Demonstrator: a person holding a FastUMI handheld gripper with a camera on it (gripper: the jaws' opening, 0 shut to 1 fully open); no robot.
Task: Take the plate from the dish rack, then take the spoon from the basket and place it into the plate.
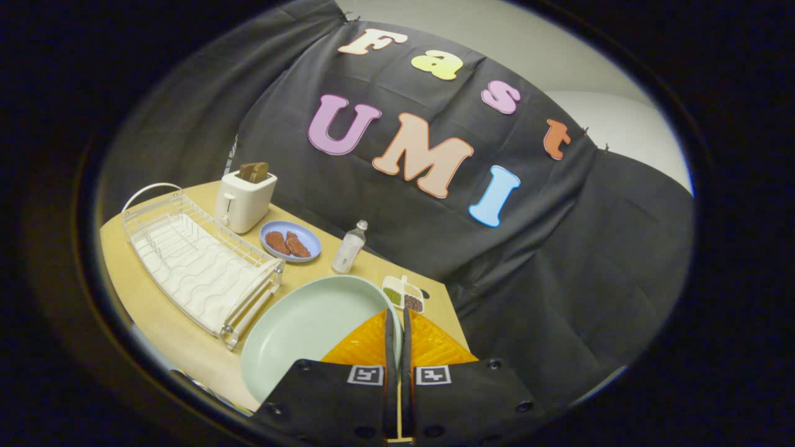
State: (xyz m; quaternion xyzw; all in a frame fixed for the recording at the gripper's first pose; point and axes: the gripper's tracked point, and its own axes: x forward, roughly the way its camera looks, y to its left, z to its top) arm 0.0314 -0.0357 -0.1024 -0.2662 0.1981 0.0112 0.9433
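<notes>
A pale green plate [304,329] is in my gripper [398,312]. Both fingers are shut on its right rim, and the plate extends to the left of them, above the wooden table [155,310]. To the left stands the white wire dish rack [199,261] with nothing in its slots. Just beyond my fingertips sits a small white basket [404,297] with green and brown contents. A thin white handle, perhaps the spoon's, sticks up from it. The spoon itself I cannot make out clearly.
A white toaster [244,198] with bread in it stands behind the rack. Beside it are a blue plate [290,241] with brown meat pieces and a small clear bottle [349,248]. The table's right edge runs just past the basket.
</notes>
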